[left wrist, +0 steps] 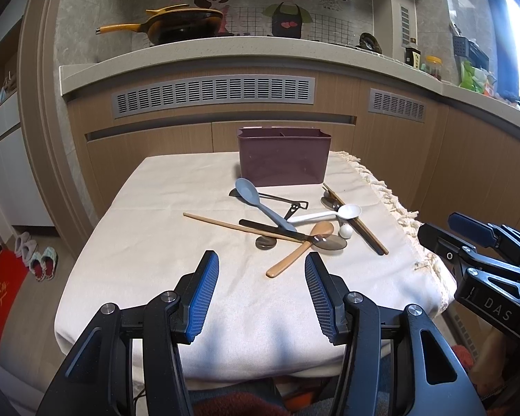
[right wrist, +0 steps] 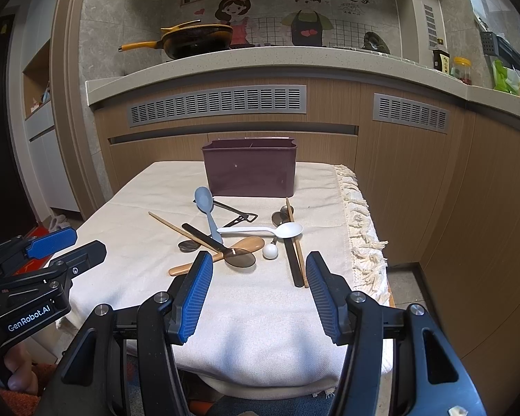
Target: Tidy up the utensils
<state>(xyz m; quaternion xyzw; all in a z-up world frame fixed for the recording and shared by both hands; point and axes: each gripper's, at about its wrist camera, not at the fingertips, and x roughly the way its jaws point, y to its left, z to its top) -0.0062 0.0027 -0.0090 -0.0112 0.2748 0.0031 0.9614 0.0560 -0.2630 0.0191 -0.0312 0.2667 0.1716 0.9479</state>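
Observation:
A dark purple utensil holder (left wrist: pixel 283 160) (right wrist: pixel 250 171) stands at the table's far side. In front of it lies a pile of utensils: a blue-grey spoon (left wrist: pixel 256 201) (right wrist: pixel 206 208), a white spoon (left wrist: pixel 329 214) (right wrist: pixel 267 230), a tan wooden spoon (left wrist: pixel 300 248) (right wrist: pixel 225 253), a dark smoky spoon (left wrist: pixel 294 235) (right wrist: pixel 222 246), chopsticks (left wrist: pixel 357 222) (right wrist: pixel 296 246) and a loose chopstick (left wrist: pixel 225 223). My left gripper (left wrist: pixel 261 267) is open and empty above the near table. My right gripper (right wrist: pixel 258 267) is open and empty, just short of the pile.
The table has a cream cloth (left wrist: pixel 156 260) (right wrist: pixel 260 319) with a fringed right edge. A kitchen counter (left wrist: pixel 225 55) with a yellow-handled pan (left wrist: pixel 176 26) runs behind. Slippers (left wrist: pixel 38 256) lie on the floor at left.

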